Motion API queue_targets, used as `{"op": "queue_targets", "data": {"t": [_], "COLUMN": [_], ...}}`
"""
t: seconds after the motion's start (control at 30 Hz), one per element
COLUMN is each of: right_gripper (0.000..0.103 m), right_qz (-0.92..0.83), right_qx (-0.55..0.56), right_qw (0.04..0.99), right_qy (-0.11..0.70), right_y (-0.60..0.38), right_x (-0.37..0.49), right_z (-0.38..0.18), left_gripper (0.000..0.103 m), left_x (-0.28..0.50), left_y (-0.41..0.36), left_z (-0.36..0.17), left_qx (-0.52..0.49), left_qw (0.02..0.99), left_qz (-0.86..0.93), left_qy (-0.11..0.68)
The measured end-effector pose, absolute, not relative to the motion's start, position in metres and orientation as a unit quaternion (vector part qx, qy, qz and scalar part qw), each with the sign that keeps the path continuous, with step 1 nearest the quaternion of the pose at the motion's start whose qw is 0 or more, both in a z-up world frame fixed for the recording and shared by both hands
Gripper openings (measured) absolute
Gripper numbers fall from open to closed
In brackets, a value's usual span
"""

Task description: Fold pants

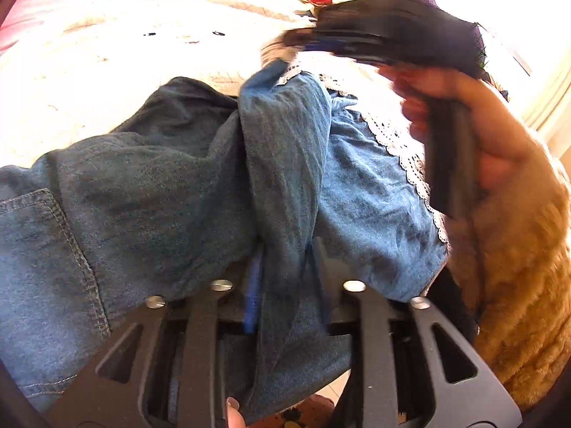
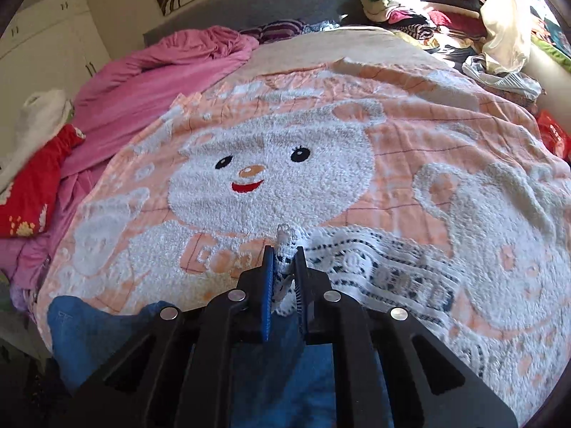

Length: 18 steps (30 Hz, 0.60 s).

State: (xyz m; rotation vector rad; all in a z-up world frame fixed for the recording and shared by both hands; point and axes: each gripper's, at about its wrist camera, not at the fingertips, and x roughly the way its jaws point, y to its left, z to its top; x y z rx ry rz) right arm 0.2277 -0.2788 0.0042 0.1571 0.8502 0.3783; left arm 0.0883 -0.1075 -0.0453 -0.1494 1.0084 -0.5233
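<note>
The blue denim pants (image 1: pixel 160 185) with white lace trim (image 1: pixel 399 142) lie bunched on the bear blanket. My left gripper (image 1: pixel 285 267) is shut on a fold of denim that runs up between its fingers. A back pocket (image 1: pixel 46 242) shows at the left. My right gripper (image 2: pixel 284 253) is shut on the white lace hem (image 2: pixel 374 271) of a pant leg, held just above the blanket; blue denim (image 2: pixel 82 331) hangs below it. The right gripper also shows in the left wrist view (image 1: pixel 299 48), blurred, with the hand holding it.
The bed is covered by a peach blanket with a white bear (image 2: pixel 271 164). A pink duvet (image 2: pixel 160 67) and a red cushion (image 2: pixel 32 192) lie at the left. Piled clothes (image 2: pixel 421 10) sit at the far right.
</note>
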Motion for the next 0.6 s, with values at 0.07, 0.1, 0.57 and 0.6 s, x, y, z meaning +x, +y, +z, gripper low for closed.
{"op": "queue_targets", "data": {"t": [0.07,0.1,0.57,0.6], "right_gripper": [0.010,0.010,0.010,0.010], "right_qz": [0.173,0.168,0.113,0.112], "right_qx": [0.098,0.106,0.230,0.234], "right_qw": [0.897,0.899,0.883,0.881], "right_qy": [0.396,0.391,0.393,0.396], "right_y": [-0.301,-0.310,-0.418,-0.422], "right_x": [0.208,0.199,0.069,0.060], "right_z": [0.013,0.015,-0.001,-0.003], "left_gripper": [0.036,0.036,0.002,0.002], "left_x": [0.088,0.088,0.068,0.065], "left_y": [-0.107,-0.107,-0.110,-0.110], "left_z": [-0.043,-0.042,-0.029,-0.028], "left_qx": [-0.069,-0.067,-0.001,0.008], "left_qw": [0.845,0.847,0.867,0.867], "left_qz": [-0.242,-0.238,-0.246,-0.250], "left_qy": [0.473,0.470,0.433,0.431]}}
